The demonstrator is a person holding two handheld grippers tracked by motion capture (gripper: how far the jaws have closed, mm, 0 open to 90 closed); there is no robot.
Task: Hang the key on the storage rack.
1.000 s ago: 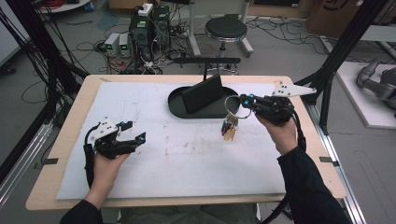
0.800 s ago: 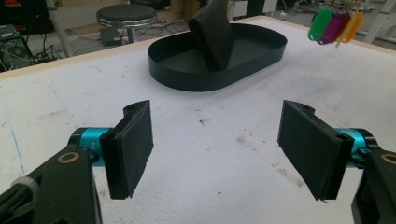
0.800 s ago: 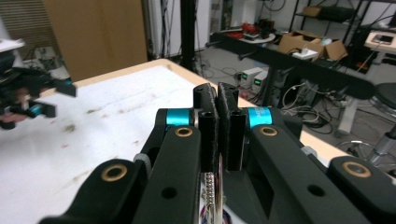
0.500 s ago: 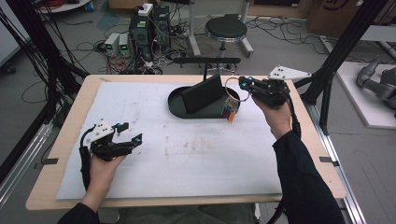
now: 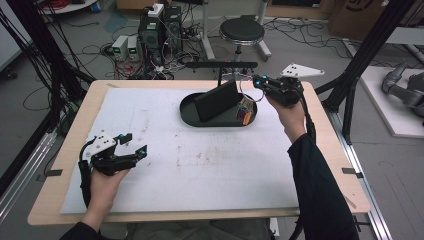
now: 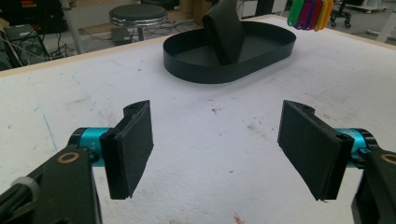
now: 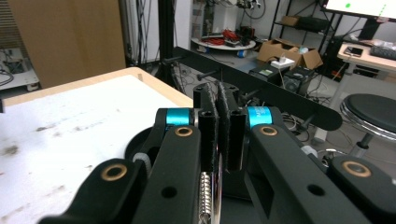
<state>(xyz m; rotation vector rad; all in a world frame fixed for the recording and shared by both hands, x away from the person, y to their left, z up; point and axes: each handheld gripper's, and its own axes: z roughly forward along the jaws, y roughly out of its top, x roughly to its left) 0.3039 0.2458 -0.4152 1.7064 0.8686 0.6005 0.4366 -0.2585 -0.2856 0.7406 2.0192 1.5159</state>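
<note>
In the upper right of the high view, the right gripper (image 5: 256, 80) is pinching a metal key ring (image 5: 245, 90) between closed jaws, its coloured key tags (image 5: 244, 111) dangling over the black oval tray (image 5: 190, 116). At lower left, the left gripper (image 5: 135, 145) is resting wide open, holding nothing.

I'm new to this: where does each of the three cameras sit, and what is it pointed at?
High view: above the table's near side, looking down; both forearms, left tool, right tool.
Left gripper view: on the left tool, facing the black tray.
Right gripper view: on the right tool, facing the stool.
Shared: tray, coloured key tags.
</note>
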